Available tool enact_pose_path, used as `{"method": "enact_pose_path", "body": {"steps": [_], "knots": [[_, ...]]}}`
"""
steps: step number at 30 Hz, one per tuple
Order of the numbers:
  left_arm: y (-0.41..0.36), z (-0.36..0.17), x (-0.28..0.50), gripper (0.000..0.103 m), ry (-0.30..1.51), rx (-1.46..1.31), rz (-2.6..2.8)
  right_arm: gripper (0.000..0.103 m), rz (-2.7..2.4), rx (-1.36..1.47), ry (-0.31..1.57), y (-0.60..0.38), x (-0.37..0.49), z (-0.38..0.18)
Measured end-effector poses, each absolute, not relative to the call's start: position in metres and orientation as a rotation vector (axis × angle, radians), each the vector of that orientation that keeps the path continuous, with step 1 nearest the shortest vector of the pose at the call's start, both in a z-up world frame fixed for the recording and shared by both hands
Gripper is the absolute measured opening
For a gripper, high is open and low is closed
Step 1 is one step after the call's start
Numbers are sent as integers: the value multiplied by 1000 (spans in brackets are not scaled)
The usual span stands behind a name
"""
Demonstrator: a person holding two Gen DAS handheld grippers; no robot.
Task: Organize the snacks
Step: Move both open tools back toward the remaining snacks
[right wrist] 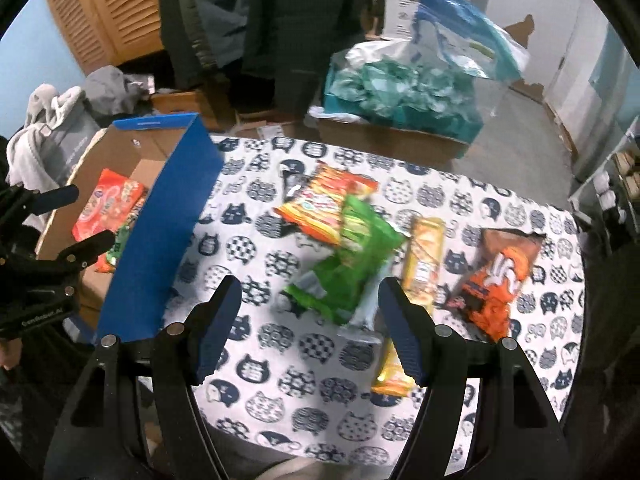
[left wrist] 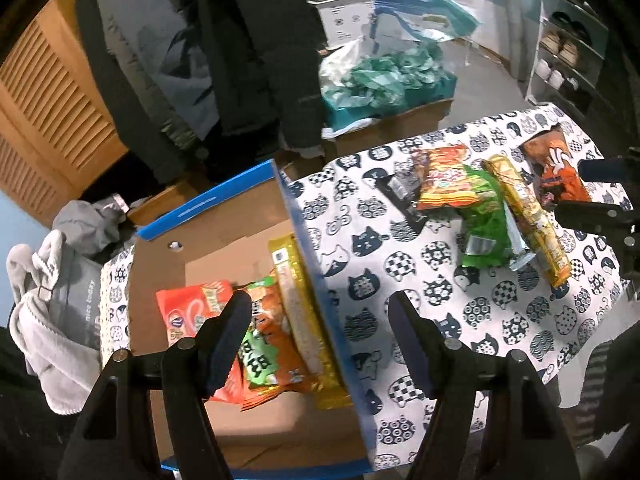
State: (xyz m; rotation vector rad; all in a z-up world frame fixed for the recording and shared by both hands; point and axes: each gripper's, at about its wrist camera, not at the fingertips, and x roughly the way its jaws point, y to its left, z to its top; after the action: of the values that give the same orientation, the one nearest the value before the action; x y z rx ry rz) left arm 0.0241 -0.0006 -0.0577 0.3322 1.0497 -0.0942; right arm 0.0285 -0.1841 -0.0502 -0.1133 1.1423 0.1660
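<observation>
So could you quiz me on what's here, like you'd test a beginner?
1. True or false: the green packet lies inside the cardboard box.
2. Which is farthest from the box: a) green packet, b) long yellow packet, c) orange packet with a rabbit?
3. What is the right gripper holding?

Key: 1. False, it lies on the cat-print cloth. 2. c. 3. Nothing; its jaws are open.

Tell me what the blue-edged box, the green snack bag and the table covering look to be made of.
Box: corrugated cardboard, brown inside, blue printed outside; flat, stiff walls. Green snack bag: thin glossy plastic film, crinkled, with a silvery sealed end. Table covering: probably matte woven cloth with printed cats, though the blur leaves that uncertain.
</observation>
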Motion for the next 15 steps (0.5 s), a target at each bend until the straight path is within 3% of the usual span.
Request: {"method": "enact_pose_path", "body": {"steps": [15], "knots": [[-52,-72,32,77,1084,372,-171,73,63,-47,1156,-250,10,-58]]}}
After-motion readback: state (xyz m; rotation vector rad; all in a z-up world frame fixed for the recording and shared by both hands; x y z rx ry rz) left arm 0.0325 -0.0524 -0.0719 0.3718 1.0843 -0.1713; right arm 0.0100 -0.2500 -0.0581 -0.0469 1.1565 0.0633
